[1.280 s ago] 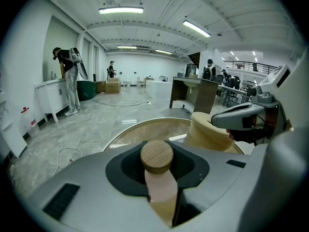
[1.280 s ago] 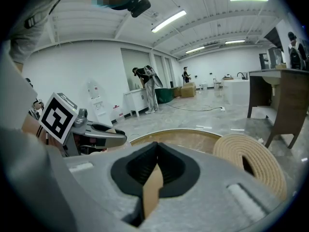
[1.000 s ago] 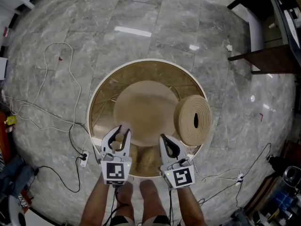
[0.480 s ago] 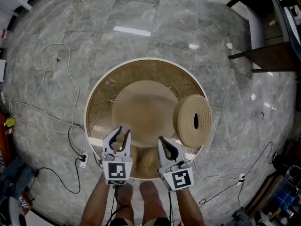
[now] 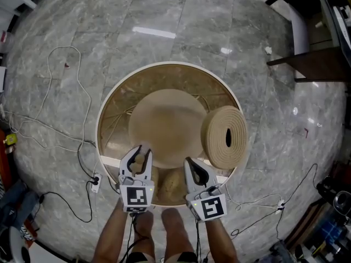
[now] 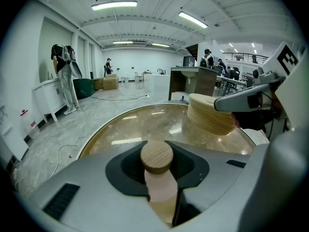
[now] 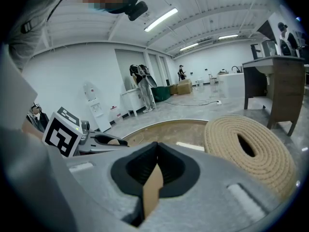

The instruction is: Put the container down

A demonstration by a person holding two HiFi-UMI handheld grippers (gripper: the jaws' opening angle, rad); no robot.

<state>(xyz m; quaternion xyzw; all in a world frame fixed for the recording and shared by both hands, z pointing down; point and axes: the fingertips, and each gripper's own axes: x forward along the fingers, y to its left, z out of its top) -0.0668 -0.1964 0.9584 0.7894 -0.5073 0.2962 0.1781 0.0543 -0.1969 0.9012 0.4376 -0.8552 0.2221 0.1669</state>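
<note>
My left gripper (image 5: 139, 159) is shut on a small container (image 5: 139, 161) with a round wooden cap (image 6: 156, 155) and a pale body, held upright over the near edge of the round glass table (image 5: 104, 119). In the left gripper view the jaws (image 6: 157, 166) press on the container's neck below the cap. My right gripper (image 5: 193, 167) is beside it to the right, shut on the edge of a thin brown sheet (image 7: 153, 187). The sheet's lower part is hidden under the gripper.
A thick coil of woven rope (image 5: 225, 137) lies tilted on the table's right side. Under the glass is a round wooden base (image 5: 167, 125). Cables (image 5: 55, 130) and a power strip (image 5: 97, 183) lie on the marble floor at left. A dark desk (image 5: 307, 64) stands at top right.
The left gripper has sunk slightly with the container still in it. The right gripper has kept its place.
</note>
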